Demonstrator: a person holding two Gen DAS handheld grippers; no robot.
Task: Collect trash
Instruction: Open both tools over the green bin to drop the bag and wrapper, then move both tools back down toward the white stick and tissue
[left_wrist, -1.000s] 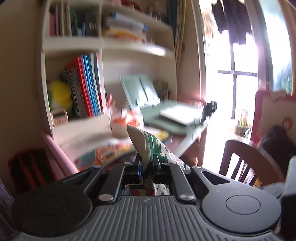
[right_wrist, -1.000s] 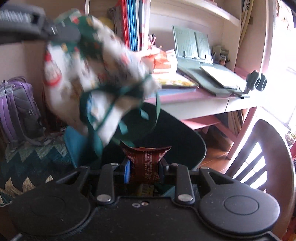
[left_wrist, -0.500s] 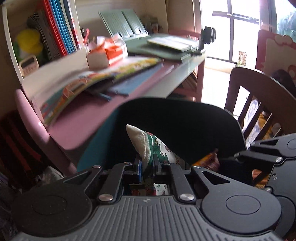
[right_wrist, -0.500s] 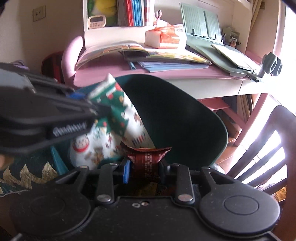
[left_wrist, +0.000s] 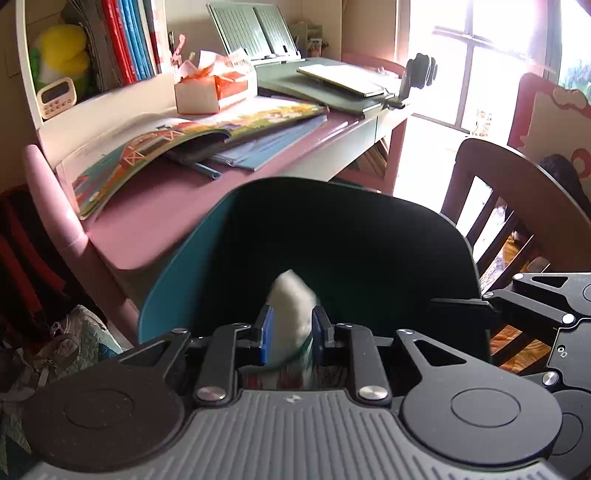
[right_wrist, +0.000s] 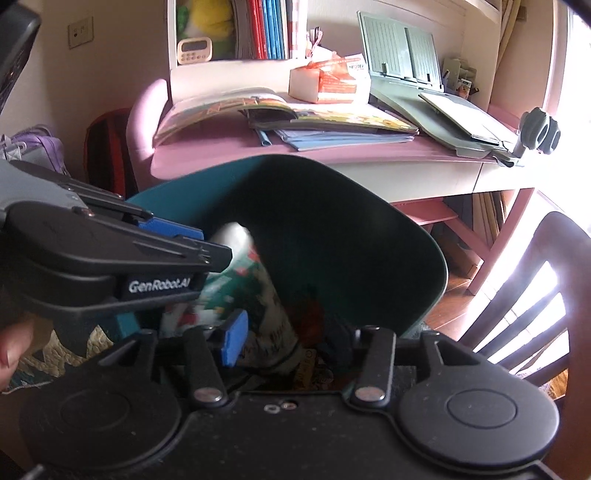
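Trash, a printed wrapper (left_wrist: 291, 314), is seen blurred between the parted jaws of the left gripper (left_wrist: 292, 334), which have just been opening, above the teal bin (left_wrist: 166, 288). The right gripper (right_wrist: 295, 343), jaws spread and empty, has just been opening. Both grippers are best kept over the bin mouth until the wrapper drops clear, toward 12 o'clock.

The printed wrapper (left_wrist: 291, 314) is motion-blurred; the bin's (right_wrist: 332, 206) bottom is hidden.
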